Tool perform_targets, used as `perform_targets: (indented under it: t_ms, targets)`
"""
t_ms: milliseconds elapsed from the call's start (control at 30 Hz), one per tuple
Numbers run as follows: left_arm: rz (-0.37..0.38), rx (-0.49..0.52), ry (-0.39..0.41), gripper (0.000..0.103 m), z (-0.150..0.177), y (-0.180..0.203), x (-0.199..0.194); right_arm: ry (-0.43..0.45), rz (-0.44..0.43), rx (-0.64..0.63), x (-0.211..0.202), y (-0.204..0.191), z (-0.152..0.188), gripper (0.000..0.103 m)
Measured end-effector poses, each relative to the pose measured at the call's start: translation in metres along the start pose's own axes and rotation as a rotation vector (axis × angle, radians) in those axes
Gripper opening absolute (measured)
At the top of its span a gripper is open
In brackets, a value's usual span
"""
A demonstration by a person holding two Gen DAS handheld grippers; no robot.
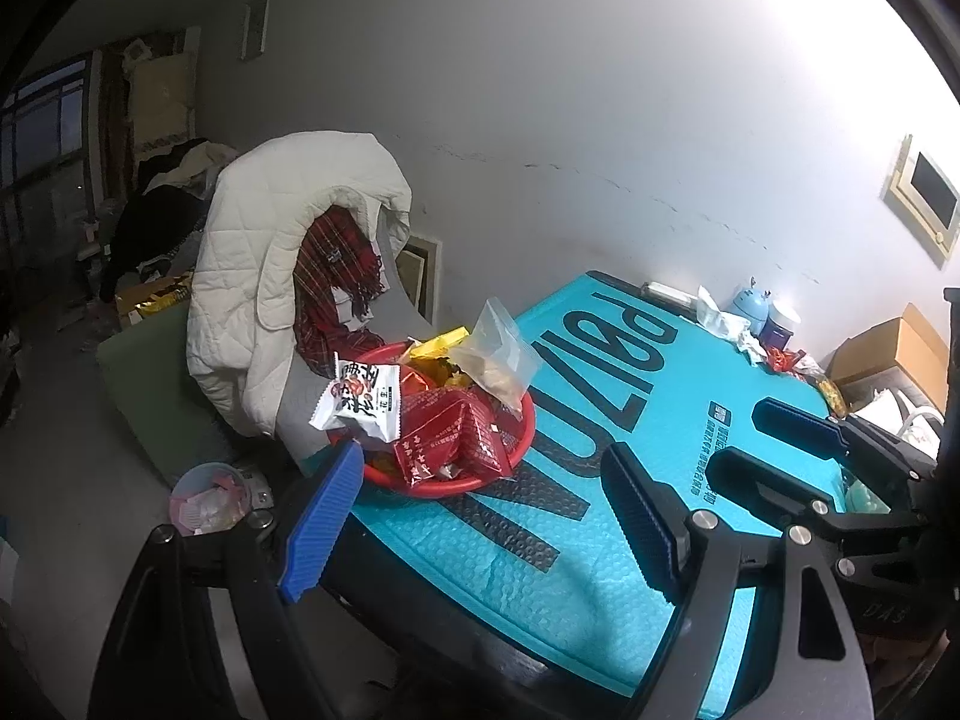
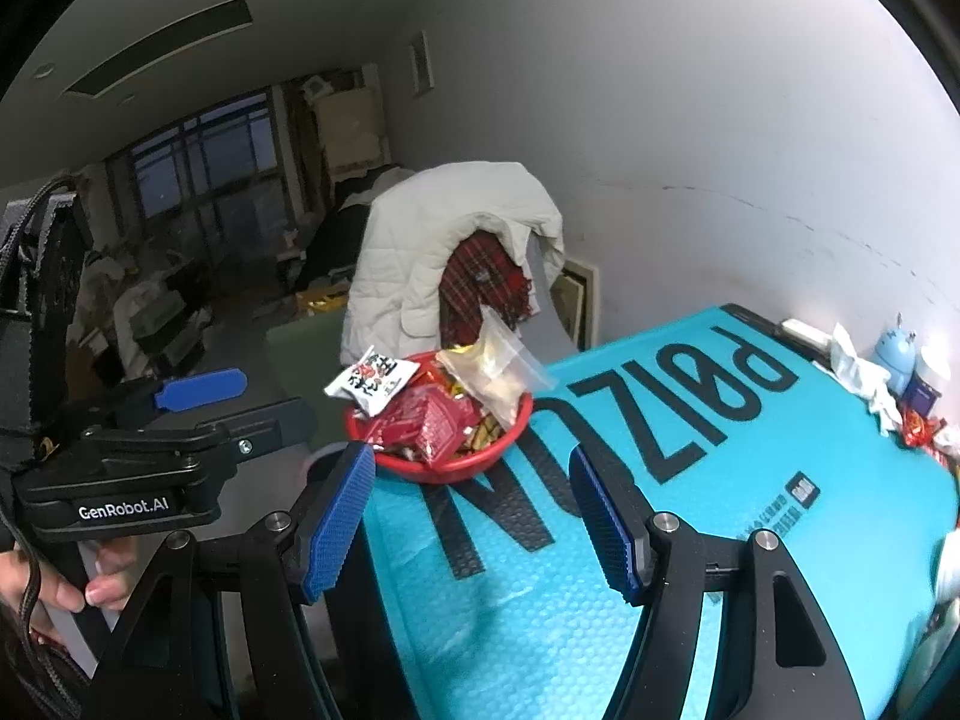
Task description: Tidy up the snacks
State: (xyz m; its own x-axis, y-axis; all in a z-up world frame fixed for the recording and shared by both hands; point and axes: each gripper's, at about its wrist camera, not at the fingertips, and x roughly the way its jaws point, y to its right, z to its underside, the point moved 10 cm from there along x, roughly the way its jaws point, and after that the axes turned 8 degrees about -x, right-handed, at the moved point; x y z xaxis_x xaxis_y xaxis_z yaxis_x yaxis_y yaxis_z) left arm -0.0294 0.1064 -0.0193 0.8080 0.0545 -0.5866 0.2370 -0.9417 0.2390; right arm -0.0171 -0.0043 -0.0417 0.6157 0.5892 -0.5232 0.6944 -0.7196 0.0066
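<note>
A red basin (image 1: 521, 443) (image 2: 456, 471) stands at the near left corner of the teal-covered table (image 1: 540, 564). It is heaped with snacks: a white packet (image 1: 360, 399) (image 2: 375, 381), red packets (image 1: 456, 438) (image 2: 420, 417), a yellow packet (image 1: 438, 343) and a clear zip bag (image 1: 498, 354) (image 2: 501, 363). My left gripper (image 1: 480, 516) (image 2: 270, 396) is open and empty, just short of the basin. Beside it my right gripper (image 2: 471, 519) (image 1: 738, 441) is also open over the teal cover, holding nothing.
A chair with a white quilted jacket (image 1: 264, 276) and a red plaid scarf (image 1: 336, 264) stands behind the basin. A pink bin (image 1: 207, 495) sits on the floor. Along the far table edge lie tissues (image 2: 852, 363), a blue gadget (image 2: 894, 354) and loose wrappers (image 2: 918, 426). A hand (image 2: 60, 588) grips the left handle.
</note>
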Motion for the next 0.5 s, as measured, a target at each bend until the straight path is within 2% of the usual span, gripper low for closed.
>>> perform_targets:
  t_ms: [500]
  targets:
    - [-0.01,-0.001,0.008,0.081,-0.0019,-0.0014,0.0006,0.002,-0.009,-0.023,0.0011,-0.0021,-0.0021,0.068]
